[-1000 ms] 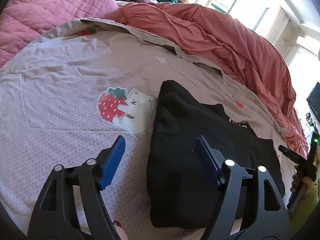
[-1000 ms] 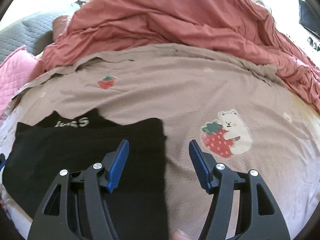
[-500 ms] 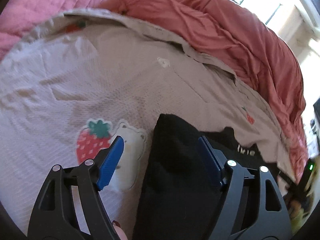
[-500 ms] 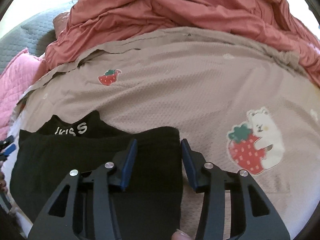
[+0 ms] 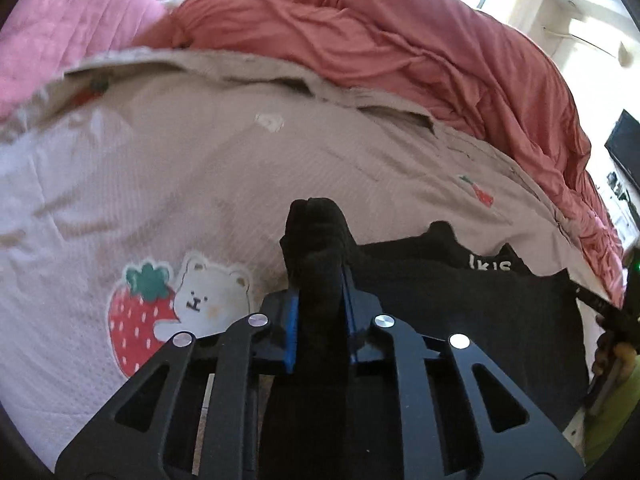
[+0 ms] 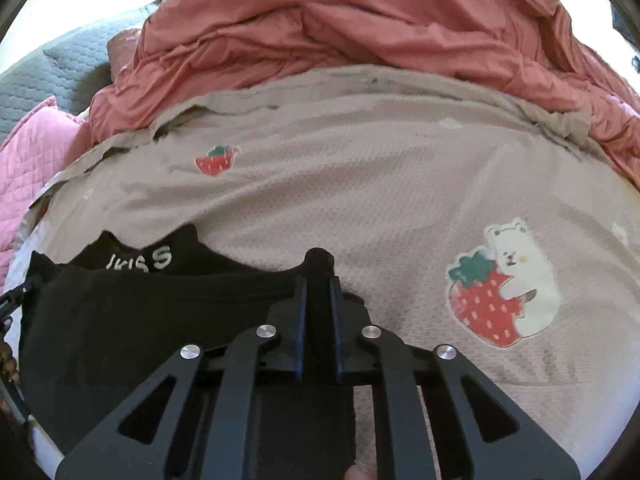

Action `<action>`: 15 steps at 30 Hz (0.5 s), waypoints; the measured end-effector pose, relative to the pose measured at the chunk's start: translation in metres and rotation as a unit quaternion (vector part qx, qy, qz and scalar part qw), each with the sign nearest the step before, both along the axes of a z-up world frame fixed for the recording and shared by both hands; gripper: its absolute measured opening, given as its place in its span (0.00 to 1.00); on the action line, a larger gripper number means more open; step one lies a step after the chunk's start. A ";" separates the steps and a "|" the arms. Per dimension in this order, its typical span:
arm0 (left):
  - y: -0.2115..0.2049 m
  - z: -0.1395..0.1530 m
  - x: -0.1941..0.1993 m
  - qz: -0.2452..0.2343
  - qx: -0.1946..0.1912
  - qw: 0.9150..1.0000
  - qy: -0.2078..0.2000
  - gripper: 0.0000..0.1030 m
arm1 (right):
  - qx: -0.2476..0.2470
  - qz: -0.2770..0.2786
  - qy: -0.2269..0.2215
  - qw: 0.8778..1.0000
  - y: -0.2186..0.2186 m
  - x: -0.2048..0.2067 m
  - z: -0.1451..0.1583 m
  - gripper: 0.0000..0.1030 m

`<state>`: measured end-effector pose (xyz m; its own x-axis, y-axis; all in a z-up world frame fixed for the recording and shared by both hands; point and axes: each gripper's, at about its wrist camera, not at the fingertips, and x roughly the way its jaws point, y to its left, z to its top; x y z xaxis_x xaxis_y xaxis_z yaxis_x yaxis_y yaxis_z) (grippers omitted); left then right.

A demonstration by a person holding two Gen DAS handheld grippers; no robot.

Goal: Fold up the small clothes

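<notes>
Up close, two wrist views look down onto a bed. A small black garment (image 5: 460, 300) lies on a beige bedspread (image 5: 200, 168) printed with a strawberry and white bear (image 5: 176, 312). White lettering (image 5: 490, 266) shows on the garment's far edge.

Left wrist view: the left gripper (image 5: 320, 292) sits at six o'clock. Its jaws have just been closing and now pinch a bunched fold of the black cloth between the blue pads (image 5: 291, 324). A peak of fabric sticks up past the fingertips toward twelve o'clock. The rest of the garment spreads toward three o'clock, and the bear print lies at eight o'clock. At the four o'clock edge, part of the other gripper shows.

Right wrist view: the right gripper (image 6: 318, 280) also sits at six o'clock, jaws just closed tight on the garment's (image 6: 140, 312) corner, with a small nub of cloth poking out above the tips. The garment spreads toward nine o'clock. The bear print is at three o'clock.

A rumpled coral duvet (image 6: 340, 28) fills twelve o'clock in both views, with a pink quilt (image 5: 60, 28) at ten o'clock.
</notes>
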<state>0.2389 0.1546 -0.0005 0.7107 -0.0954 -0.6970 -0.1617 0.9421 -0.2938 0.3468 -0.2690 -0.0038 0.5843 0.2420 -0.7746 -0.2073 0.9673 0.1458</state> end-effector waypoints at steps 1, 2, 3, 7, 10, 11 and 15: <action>-0.001 0.006 -0.001 -0.002 0.000 1.000 -0.011 0.10 | 0.002 -0.003 -0.010 1.000 -0.002 -0.002 0.004 0.08; -0.001 0.011 -0.002 -0.003 -0.002 1.000 -0.022 0.10 | 0.003 -0.007 -0.022 1.000 -0.004 -0.005 0.009 0.08; -0.001 0.015 -0.001 -0.004 -0.003 1.000 -0.029 0.10 | 0.006 -0.012 -0.030 0.999 -0.007 -0.006 0.013 0.08; -0.005 0.028 0.005 -0.007 0.011 0.999 -0.052 0.09 | 0.008 -0.024 -0.038 0.999 -0.013 -0.005 0.016 0.08; -0.002 0.021 0.011 -0.005 0.015 0.999 -0.046 0.09 | -0.005 -0.035 -0.020 0.999 -0.013 0.000 0.003 0.08; 0.000 0.015 0.015 -0.004 0.012 0.999 -0.037 0.09 | -0.015 -0.040 -0.007 0.999 -0.012 0.003 -0.003 0.08; 0.009 -0.014 0.025 0.006 0.003 1.000 0.015 0.09 | -0.031 -0.044 0.012 0.998 -0.009 0.005 -0.017 0.08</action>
<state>0.2642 0.1631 -0.0148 0.6908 -0.0820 -0.7184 -0.1817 0.9420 -0.2823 0.3521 -0.2779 -0.0208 0.5821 0.1406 -0.8009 -0.1175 0.9892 0.0882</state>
